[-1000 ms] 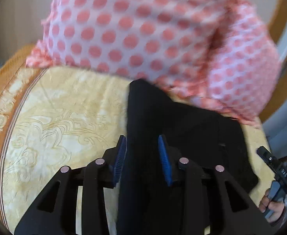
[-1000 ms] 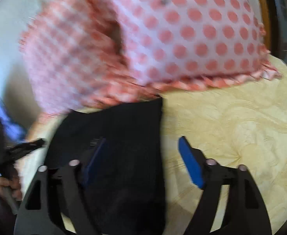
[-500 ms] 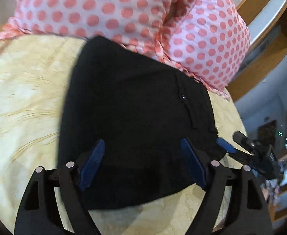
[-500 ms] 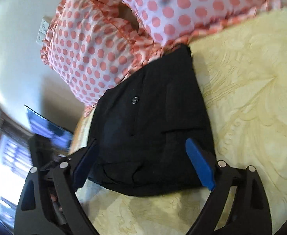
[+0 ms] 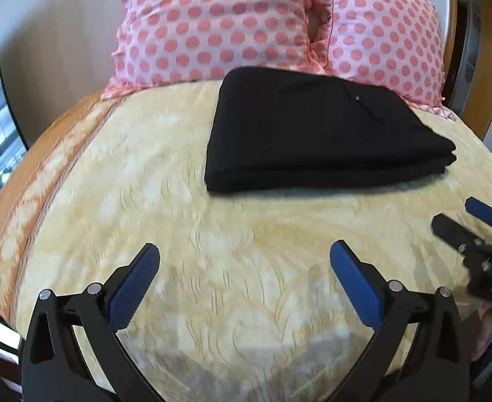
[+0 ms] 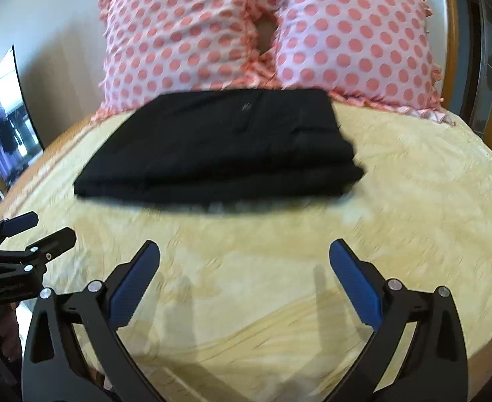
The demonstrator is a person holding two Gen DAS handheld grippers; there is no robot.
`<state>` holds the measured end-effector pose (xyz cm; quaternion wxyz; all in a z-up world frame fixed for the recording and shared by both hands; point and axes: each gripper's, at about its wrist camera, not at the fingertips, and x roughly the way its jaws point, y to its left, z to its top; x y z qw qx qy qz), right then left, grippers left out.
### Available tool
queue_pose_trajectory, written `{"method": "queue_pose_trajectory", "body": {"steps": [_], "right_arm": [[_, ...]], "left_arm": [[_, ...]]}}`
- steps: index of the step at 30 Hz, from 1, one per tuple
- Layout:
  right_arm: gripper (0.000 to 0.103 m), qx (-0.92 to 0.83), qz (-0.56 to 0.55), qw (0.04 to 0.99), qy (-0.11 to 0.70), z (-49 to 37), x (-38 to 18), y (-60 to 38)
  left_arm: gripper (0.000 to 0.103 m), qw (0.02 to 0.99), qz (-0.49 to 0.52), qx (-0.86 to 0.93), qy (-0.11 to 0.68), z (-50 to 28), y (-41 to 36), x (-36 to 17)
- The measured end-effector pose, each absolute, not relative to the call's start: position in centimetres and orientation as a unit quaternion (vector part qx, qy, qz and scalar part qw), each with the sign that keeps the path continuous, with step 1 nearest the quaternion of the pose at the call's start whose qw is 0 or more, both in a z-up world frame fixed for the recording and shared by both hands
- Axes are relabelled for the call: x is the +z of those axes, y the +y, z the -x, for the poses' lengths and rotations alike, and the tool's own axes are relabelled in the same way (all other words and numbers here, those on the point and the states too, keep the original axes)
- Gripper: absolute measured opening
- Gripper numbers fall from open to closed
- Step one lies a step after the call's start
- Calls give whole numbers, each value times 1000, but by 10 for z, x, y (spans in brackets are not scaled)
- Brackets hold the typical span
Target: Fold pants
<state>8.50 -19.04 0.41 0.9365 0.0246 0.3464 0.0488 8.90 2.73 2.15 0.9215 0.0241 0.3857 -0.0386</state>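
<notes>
So the black folded pants point(image 5: 316, 134) were sitting in a neat flat rectangle on the pale yellow embossed bedspread point(image 5: 212, 251), far end just touching the two pink polka-dot pillows point(image 5: 219, 23) up at 12 o'clock. Looked pretty much done to me, several layers stacked, edges fairly square.

Left gripper point(image 5: 244, 278) had its blue-padded fingers point(image 5: 132, 284) spread wide, holding nothing, hovering over bare bedspread short of the pants. Right gripper point(image 6: 244, 278) was the same deal, wide and empty, with the pants up around 11 to 12 o'clock from it.

My guess is that fabric's soft and floppy, light, not slippery, so the stack would sag or unfold if you pinched one layer. I'd take it by the thick folded edge nearest the grippers, one on each corner, catching all the layers at once.
</notes>
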Motion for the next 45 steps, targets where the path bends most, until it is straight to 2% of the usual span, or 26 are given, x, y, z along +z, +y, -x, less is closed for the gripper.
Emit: {"method": "queue_pose_trajectory", "body": {"steps": [6,18,45], "right_arm": [[101,39,-7,936,349,-76,-5,-180],[101,12,-1,947,321,-67,-13,-175],[101,10,-1,948,319,-67,-12,-175]], "left_arm": [[102,919,-27,-33,392,-78,27,11],[102,937,-27,-31,348,-67,27,6],[102,939,-26,-28,343,-67,28,4]]}}
